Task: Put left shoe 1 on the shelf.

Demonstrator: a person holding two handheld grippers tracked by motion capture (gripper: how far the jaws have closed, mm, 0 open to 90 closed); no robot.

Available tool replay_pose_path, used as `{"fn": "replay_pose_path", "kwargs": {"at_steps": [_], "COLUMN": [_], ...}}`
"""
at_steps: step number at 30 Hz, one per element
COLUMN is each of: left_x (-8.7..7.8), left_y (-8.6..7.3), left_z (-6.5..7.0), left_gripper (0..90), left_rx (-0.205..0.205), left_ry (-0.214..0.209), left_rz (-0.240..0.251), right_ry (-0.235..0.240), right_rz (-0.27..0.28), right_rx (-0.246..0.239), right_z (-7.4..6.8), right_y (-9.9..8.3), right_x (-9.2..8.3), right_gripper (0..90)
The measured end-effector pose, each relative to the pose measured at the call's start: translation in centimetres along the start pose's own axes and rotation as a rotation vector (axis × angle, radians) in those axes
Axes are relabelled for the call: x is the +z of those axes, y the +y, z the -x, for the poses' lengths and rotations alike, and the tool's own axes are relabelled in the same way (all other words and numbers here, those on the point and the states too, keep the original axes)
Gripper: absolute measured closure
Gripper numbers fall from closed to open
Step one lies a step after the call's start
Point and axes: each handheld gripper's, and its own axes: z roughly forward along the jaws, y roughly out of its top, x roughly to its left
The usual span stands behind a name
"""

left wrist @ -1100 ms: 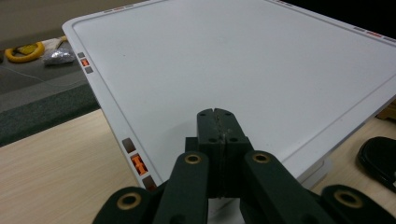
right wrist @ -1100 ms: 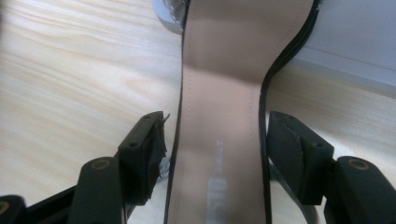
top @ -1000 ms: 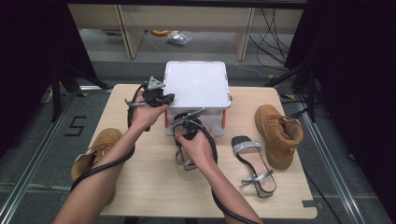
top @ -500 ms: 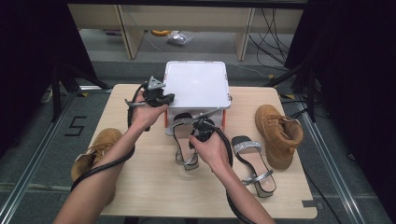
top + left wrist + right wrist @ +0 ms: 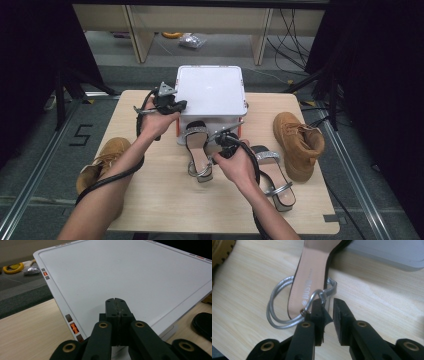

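A white box [image 5: 210, 92] with a flat lid [image 5: 130, 277] stands at the back middle of the table. My left gripper [image 5: 172, 105] [image 5: 116, 301] is shut with nothing in it, and its tips rest over the lid's near left edge. A black sandal [image 5: 196, 145] with silver straps [image 5: 284, 320] leans against the box front. My right gripper [image 5: 220, 150] [image 5: 328, 305] sits at the sandal's right side. Its jaws have just been closing and stand a narrow gap apart. The bend of the silver strap [image 5: 322, 293] lies at the left jaw's tip.
A second black sandal [image 5: 270, 170] lies flat to the right of my right hand. A tan boot [image 5: 297, 142] stands near the table's right edge. Another tan boot [image 5: 102, 157] lies at the left edge, partly under my left forearm.
My right hand has moved right, off the sandal, and now sits beside it. The sandal shows in full against the box. The left hand has stayed on the lid.
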Motion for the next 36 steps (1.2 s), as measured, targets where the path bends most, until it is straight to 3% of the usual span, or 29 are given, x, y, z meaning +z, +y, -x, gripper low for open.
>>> {"fn": "replay_pose_path", "kwargs": {"at_steps": [2, 3, 4, 5, 6, 9, 17, 18, 20, 21, 26, 27, 28, 29, 31, 34, 36], "left_x": [0.0, 0.0, 0.0, 0.0, 0.0, 0.0, 0.1, 0.1, 0.1, 0.1, 0.1, 0.1, 0.1, 0.1, 0.1, 0.1, 0.1], "left_y": [0.0, 0.0, 0.0, 0.0, 0.0, 0.0, 0.1, 0.1, 0.1, 0.1, 0.1, 0.0, 0.0, 0.1, 0.1, 0.1, 0.1], "left_z": [0.0, 0.0, 0.0, 0.0, 0.0, 0.0, 0.1, 0.0, 0.0, 0.1, 0.1, 0.1, 0.1, 0.1, 0.1, 0.0, 0.0], "left_gripper": [89.7, 89.7, 89.7, 89.7, 89.7, 89.7, 89.7, 89.7, 89.7, 89.7, 89.7, 89.7, 89.7, 89.7, 89.7, 89.7, 89.7], "left_rx": [0.0, 0.001, 0.001, 0.002, 0.002, 0.002, -0.001, 0.001, 0.002, -0.001, -0.008, -0.007, -0.007, -0.008, -0.007, -0.001, 0.002], "left_ry": [0.0, 0.001, 0.001, 0.002, 0.002, 0.001, -0.001, -0.001, -0.001, -0.001, 0.001, 0.001, 0.001, -0.001, 0.0, -0.002, -0.005], "left_rz": [0.0, 0.0, 0.0, -0.001, -0.001, -0.001, 0.005, 0.0, 0.0, 0.004, 0.005, 0.005, 0.005, 0.004, 0.004, 0.005, -0.002], "right_ry": [0.01, -0.008, -0.011, -0.016, -0.016, -0.043, -0.017, 0.009, -0.01, -0.006, 0.019, 0.024, 0.024, 0.015, 0.038, 0.032, 0.036], "right_rz": [0.013, 0.006, 0.001, 0.006, 0.006, -0.029, -0.088, -0.099, -0.101, -0.107, -0.124, -0.111, -0.111, -0.088, -0.1, -0.084, -0.087], "right_rx": [-0.018, -0.046, -0.031, -0.061, -0.061, -0.072, -0.132, -0.127, -0.127, -0.151, -0.142, -0.171, -0.171, -0.219, -0.194, -0.229, -0.206], "right_z": [0.1, 0.1, 0.1, 0.2, 0.2, 0.2, 0.0, -0.1, -0.2, -0.3, -1.0, -0.9, -0.9, -0.9, -1.1, -1.2, -1.5], "right_y": [-0.2, -0.3, -0.5, -0.5, -0.5, -1.3, -3.5, -3.6, -3.7, -4.0, -4.5, -4.5, -4.5, -4.5, -4.6, -4.6, -4.6], "right_x": [0.0, 0.0, -0.2, -0.1, -0.1, 0.3, 2.2, 2.2, 2.4, 2.7, 3.2, 3.4, 3.4, 3.8, 3.9, 4.2, 4.3], "right_gripper": [79.7, 79.9, 80.3, 81.0, 81.0, 84.0, 88.7, 89.1, 89.4, 89.7, 89.9, 89.8, 89.8, 89.8, 89.8, 89.6, 89.5]}}
